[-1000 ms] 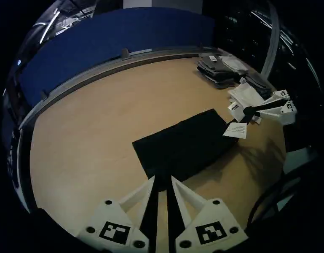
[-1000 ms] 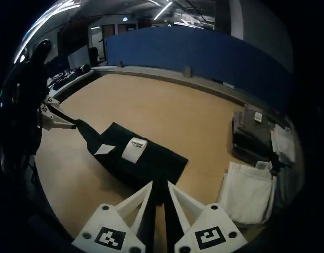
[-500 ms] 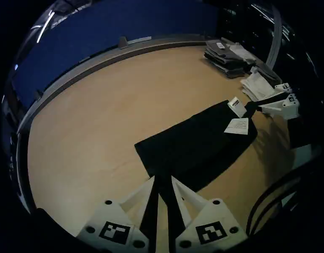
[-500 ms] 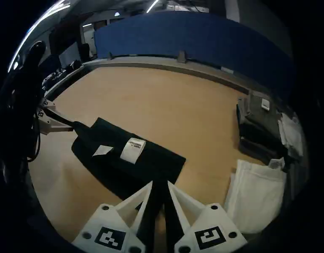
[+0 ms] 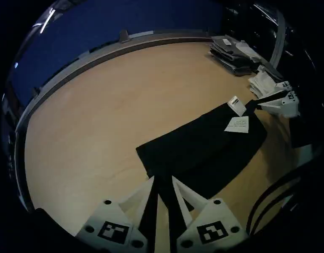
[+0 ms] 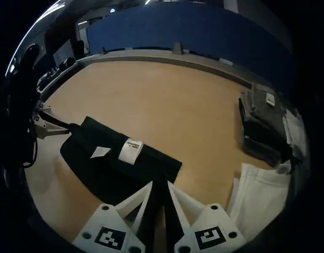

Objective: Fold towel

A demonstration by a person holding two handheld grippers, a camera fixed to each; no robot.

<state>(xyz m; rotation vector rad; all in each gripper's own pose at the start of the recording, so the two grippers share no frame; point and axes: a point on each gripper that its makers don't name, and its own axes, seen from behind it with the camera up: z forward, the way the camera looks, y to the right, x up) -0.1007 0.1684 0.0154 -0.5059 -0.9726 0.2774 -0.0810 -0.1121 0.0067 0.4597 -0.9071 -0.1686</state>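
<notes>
A black towel (image 5: 195, 143) lies partly doubled over on the wooden table (image 5: 98, 109), with two white labels (image 5: 237, 124) near one corner. At the bottom of the left gripper view, my left gripper (image 5: 164, 181) is shut on a near corner of the cloth. My right gripper (image 5: 252, 107) pinches the far corner by the labels. In the right gripper view, the towel (image 6: 107, 164) runs from my right gripper (image 6: 160, 185) to the left gripper (image 6: 73, 125) at its far end. The held edge is raised a little, and a lower layer of cloth shows beneath it.
A stack of folded grey towels (image 5: 229, 52) and some white towels (image 5: 263, 80) sit at the table's far right. The grey stack (image 6: 261, 130) and a white towel (image 6: 263, 198) lie right of my right gripper. A blue partition (image 5: 98, 25) runs along the table's back edge.
Both grippers have carried the held edge over the towel, and a second layer of black cloth now shows below it. The label corner has drawn away from the white towels.
</notes>
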